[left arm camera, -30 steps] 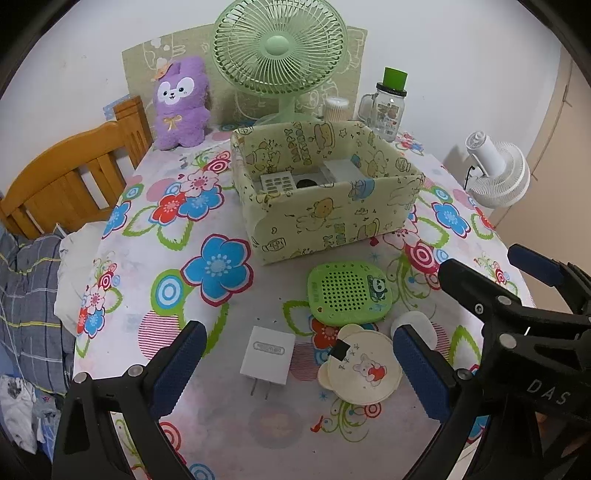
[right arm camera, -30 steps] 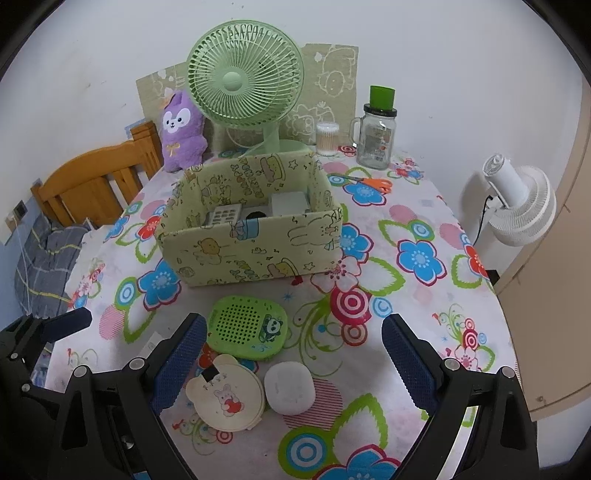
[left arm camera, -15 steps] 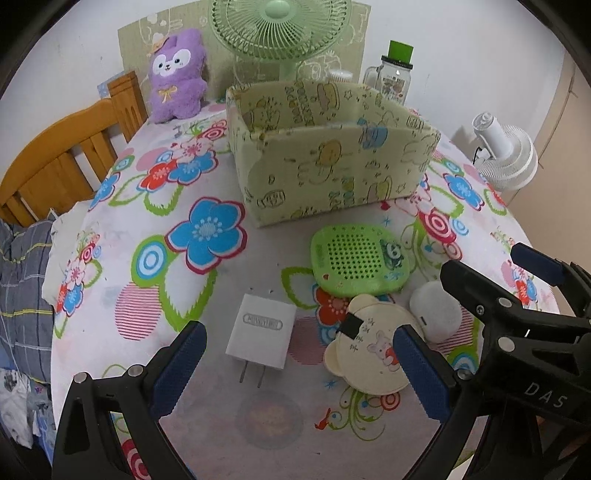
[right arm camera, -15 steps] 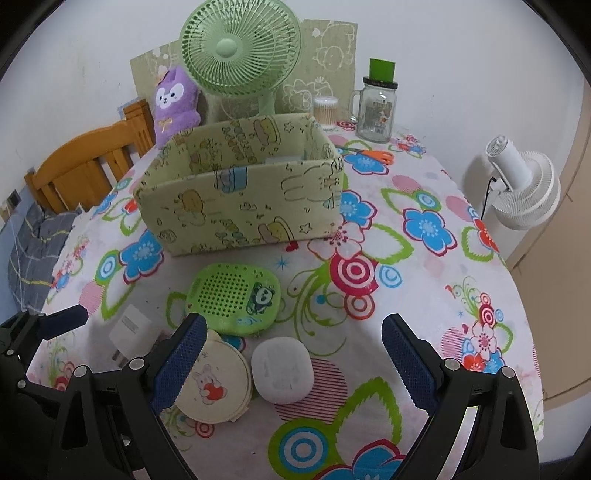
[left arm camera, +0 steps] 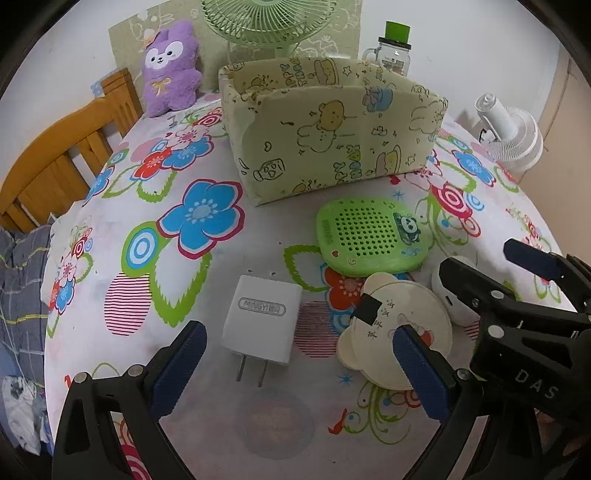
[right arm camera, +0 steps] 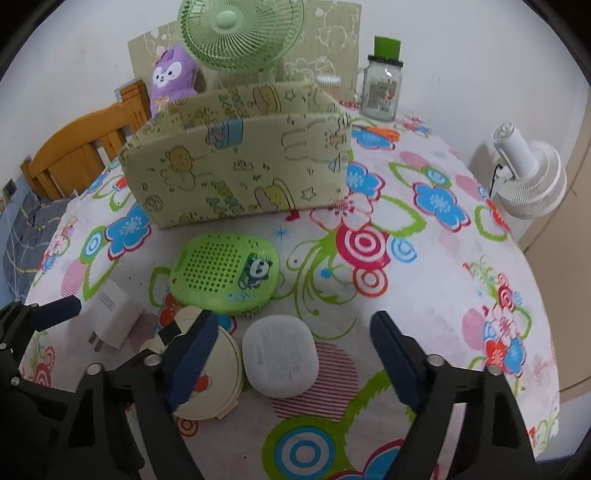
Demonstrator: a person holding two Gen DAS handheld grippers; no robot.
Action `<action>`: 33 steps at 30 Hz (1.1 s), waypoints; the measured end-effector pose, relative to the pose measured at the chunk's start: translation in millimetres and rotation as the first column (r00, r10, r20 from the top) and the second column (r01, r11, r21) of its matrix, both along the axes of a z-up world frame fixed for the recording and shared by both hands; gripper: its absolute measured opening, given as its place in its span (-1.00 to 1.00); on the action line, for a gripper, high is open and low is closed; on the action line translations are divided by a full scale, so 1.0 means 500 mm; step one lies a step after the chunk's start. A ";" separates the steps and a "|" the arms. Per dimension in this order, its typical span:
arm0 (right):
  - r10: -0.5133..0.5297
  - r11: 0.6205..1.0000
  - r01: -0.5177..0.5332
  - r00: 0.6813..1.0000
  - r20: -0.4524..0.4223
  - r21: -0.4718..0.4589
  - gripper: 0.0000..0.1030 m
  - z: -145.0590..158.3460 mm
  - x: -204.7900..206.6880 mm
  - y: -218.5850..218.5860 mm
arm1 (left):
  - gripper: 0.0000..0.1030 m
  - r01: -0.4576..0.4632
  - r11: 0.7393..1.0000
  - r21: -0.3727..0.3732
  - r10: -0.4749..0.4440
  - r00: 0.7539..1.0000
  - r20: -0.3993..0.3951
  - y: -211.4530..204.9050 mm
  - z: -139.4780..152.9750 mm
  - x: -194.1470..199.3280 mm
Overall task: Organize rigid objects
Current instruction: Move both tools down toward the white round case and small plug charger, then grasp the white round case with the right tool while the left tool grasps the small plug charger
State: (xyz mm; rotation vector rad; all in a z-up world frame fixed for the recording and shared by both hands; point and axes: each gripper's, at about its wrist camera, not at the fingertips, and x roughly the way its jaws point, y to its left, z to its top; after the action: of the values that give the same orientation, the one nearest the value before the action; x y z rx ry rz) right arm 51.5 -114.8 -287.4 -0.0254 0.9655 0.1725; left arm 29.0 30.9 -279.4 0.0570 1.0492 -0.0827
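Between L claw [left arm camera: 295,365] pads: white charger [left arm camera: 261,319], dead ahead, prongs toward camera, long axis along approach. Both claws spread, empty. R claw [right arm camera: 291,354] nearer white puck [right arm camera: 280,354]. Box [left arm camera: 332,129] beyond.

both grippers: black plastic frames w/ silver screws, navy blue finger pads [left arm camera: 419,373]; "das" lettering.

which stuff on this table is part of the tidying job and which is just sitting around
Part of the job:
white charger
green perforated case
round bear-eared mirror
white rounded box
patterned storage box

Just lying about:
green fan
purple plush toy
glass jar
white fan
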 end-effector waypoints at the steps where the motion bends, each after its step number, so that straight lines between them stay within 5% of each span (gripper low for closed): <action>1: -0.006 1.000 0.006 1.000 -0.006 0.005 0.52 -0.006 -0.001 -0.001 | 0.98 0.001 1.000 0.000 -0.001 1.000 -0.003 0.000 -0.002 0.001; 16: -0.061 0.998 0.060 0.997 -0.042 -0.010 0.00 -0.045 0.015 0.005 | 1.00 0.010 1.000 -0.008 -0.011 1.000 -0.013 0.009 -0.027 0.009; 33: -0.110 0.993 0.108 0.993 -0.050 -0.036 -0.02 -0.045 0.003 0.011 | 1.00 0.020 1.000 -0.003 -0.020 1.000 0.007 0.012 -0.026 0.002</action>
State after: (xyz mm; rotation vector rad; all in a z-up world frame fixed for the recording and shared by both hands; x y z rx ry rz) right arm 52.8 -109.5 -310.1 0.0017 1.0191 0.0565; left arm 30.2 37.0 -292.5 0.0654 1.0413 -0.1020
